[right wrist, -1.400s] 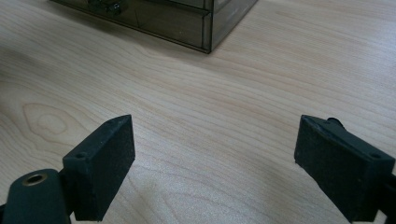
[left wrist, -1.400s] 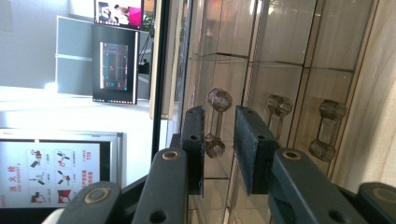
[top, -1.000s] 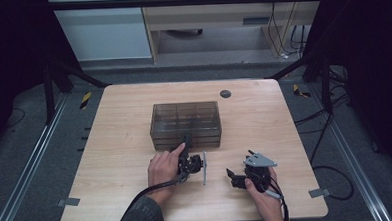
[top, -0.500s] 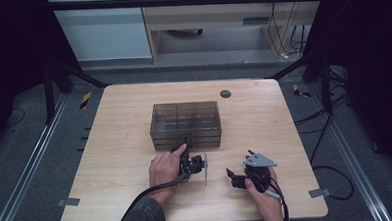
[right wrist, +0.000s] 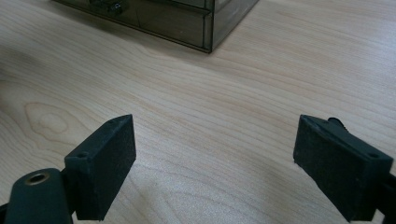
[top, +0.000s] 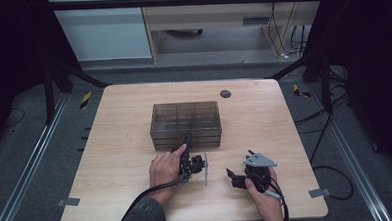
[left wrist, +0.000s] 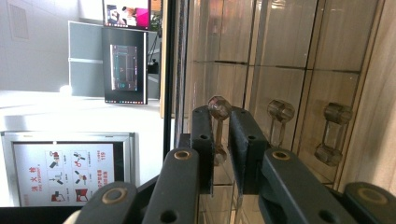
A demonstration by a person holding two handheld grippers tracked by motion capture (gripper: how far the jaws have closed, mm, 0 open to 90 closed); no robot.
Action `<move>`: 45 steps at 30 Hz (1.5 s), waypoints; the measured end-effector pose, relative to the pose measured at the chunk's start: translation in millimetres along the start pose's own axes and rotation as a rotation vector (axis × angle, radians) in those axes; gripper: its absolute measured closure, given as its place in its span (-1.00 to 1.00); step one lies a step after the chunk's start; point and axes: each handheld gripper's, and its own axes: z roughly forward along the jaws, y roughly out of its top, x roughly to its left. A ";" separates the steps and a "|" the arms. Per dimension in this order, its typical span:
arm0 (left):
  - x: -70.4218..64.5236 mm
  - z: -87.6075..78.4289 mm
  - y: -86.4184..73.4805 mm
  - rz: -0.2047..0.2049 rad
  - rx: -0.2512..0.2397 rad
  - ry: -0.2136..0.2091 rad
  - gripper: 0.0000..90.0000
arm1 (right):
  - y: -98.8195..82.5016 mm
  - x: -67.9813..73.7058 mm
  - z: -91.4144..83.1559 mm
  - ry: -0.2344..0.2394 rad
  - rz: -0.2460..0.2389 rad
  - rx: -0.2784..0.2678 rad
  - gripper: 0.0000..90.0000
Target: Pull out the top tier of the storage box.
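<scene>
A smoky see-through drawer box (top: 185,122) stands in the middle of the wooden table (top: 285,126). My left gripper (top: 187,140) lies on its side against the box's front. In the left gripper view this gripper (left wrist: 219,116) is shut on a clear bar-shaped drawer handle (left wrist: 218,108), one pad on each side of it. Two more clear handles (left wrist: 280,112) (left wrist: 334,135) sit on the neighbouring drawers. My right gripper (top: 232,176) rests low over the table to the right, jaws toward the left. Seen from the right gripper view, its gripper (right wrist: 212,154) is open over bare wood, with the box's corner (right wrist: 205,28) ahead.
A small dark round grommet (top: 225,93) sits in the tabletop behind the box. Strips of grey tape (top: 68,201) (top: 319,192) mark the table's front corners. Black frame bars and cables run around the table on the floor.
</scene>
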 end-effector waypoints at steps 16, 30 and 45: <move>-0.5 -2.8 0.1 -0.003 0.002 0.000 0.78 | 0.0 -0.2 -0.1 0.002 0.001 0.000 -0.71; -2.3 -12.9 1.7 -0.011 0.002 -0.001 0.78 | 0.1 0.2 0.2 0.001 0.001 0.004 -0.70; 13.4 -27.2 -4.6 -0.163 -0.021 -0.068 0.36 | 0.3 0.0 0.6 -0.001 0.000 0.005 -0.70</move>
